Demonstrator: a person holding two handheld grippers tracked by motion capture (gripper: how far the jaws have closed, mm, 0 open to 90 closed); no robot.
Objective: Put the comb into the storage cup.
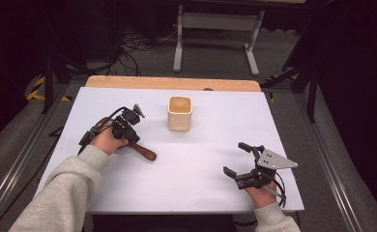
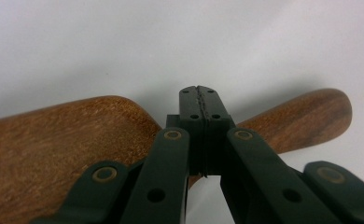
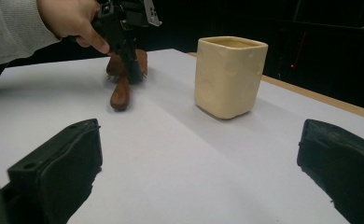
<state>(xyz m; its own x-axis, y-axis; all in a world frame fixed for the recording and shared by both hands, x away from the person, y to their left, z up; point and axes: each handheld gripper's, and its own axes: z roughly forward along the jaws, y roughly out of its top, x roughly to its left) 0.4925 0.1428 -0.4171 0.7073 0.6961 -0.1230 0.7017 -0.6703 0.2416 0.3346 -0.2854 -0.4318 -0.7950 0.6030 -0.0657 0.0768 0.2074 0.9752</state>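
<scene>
Grey sleeves come in at the bottom of the high view, one forearm on each side of the white table (image 1: 191, 164). Left hand (image 1: 107, 140) is down on a wooden spoon (image 1: 143, 152), and the left gripper (image 1: 128, 126) stands right over it, tipped steeply down. From that gripper's own camera the two black jaws meet flat, pads pressed together with nothing between them; the brown wood of the spoon (image 2: 68, 140) passes underneath, broad end on one side and the rounded handle tip on the other. Whether the closed tips actually touch the wood I can't tell, since the jaws cover the middle of the spoon.

Over on the right, the right gripper (image 1: 237, 159) rests low near the table's near edge with its jaws spread wide, holding nothing. Its own camera shows both black pads (image 3: 63, 158) far apart at the bottom corners with bare white table between them.

No brand, label or writing can be read on anything.

A cream square cup (image 1: 180, 113) stands upright toward the far middle of the table, apart from the spoon and well apart from the right gripper. From the right gripper view the cup (image 3: 229, 77) sits to the right of the spoon (image 3: 122, 93), with an open path of table to both.

Behind the table runs a wooden board (image 1: 172, 83), then grey floor with loose cables (image 1: 133, 48) and the white legs of a stand (image 1: 215, 34). The far corners are black and unreadable. The spoon's bowl end is mostly hidden under the left hand.
</scene>
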